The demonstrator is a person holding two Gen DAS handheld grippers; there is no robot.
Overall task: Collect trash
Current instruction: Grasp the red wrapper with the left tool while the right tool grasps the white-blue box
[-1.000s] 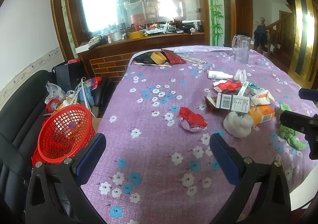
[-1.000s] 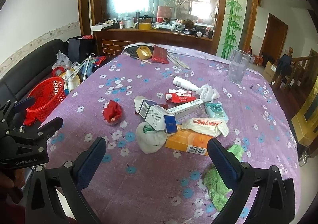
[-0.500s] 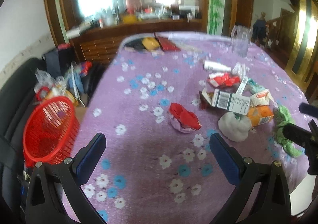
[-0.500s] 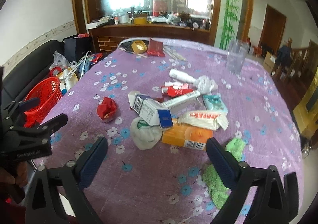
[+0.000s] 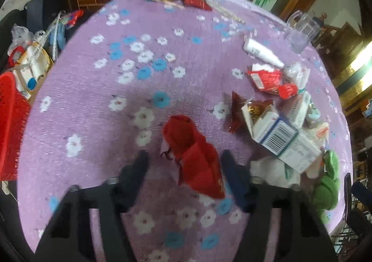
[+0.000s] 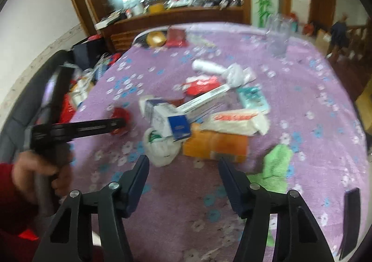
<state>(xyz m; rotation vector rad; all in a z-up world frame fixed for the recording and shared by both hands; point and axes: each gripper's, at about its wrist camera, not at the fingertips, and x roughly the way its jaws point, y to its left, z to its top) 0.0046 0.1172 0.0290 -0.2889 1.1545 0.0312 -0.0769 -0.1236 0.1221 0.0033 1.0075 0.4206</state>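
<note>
While the left gripper (image 5: pixel 183 164) fingers were closing around the red wrapper (image 5: pixel 194 152) without contact, the right gripper (image 6: pixel 183 169) was closing, empty.

Left tool (image 5: pixel 182 158) points steeply down, jaws closing, pads not yet pressing. Right tool (image 6: pixel 183 162) tilts downward, jaws closing on nothing. At nine o'clock, a hand (image 6: pixel 39 172) grips the left tool's handle.

On the table (image 5: pixel 81 104) a wrapper (image 5: pixel 193 155) lay left of the heap of boxes (image 5: pixel 286 141), a cloth (image 5: pixel 325 183) right of the heap, a jug (image 5: pixel 302 29) behind it, and what seemed a basket (image 5: pixel 11 122) stood off the table's left edge.
</note>
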